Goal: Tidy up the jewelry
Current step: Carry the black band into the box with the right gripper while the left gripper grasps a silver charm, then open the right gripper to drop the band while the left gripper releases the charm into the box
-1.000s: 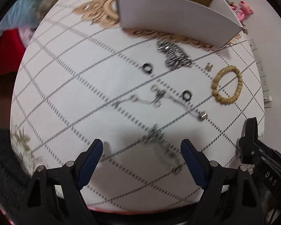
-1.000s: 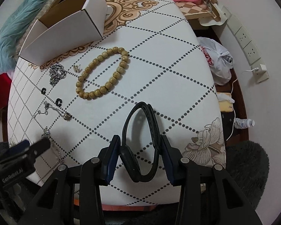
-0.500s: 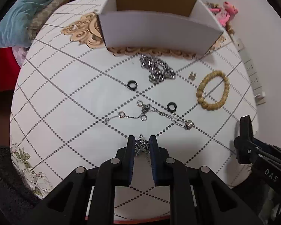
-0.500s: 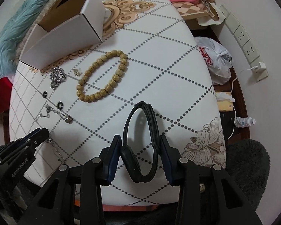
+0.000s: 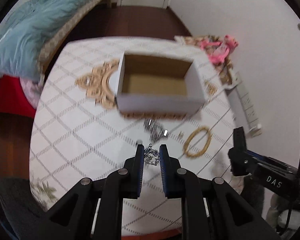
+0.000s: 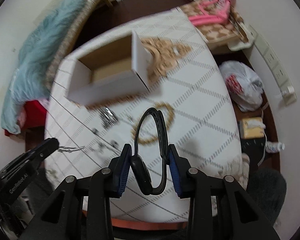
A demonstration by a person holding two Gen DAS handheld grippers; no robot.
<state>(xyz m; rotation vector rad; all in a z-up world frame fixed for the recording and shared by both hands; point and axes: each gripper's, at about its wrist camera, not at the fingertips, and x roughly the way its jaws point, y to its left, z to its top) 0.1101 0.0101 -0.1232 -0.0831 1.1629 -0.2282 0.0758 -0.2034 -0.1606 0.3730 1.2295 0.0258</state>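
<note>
Silver chain (image 5: 151, 156) pinched in left gripper (image 5: 151, 154), short of box (image 5: 160, 102).

One open white cardboard box (image 5: 160, 102) at centre frame. One tan wooden bead bracelet (image 5: 198, 144) at right. One heap of silver chain (image 5: 154, 130) below the box. One silver chain (image 5: 151, 156) and one black looped band (image 6: 150, 152), each between gripper fingers.
</note>
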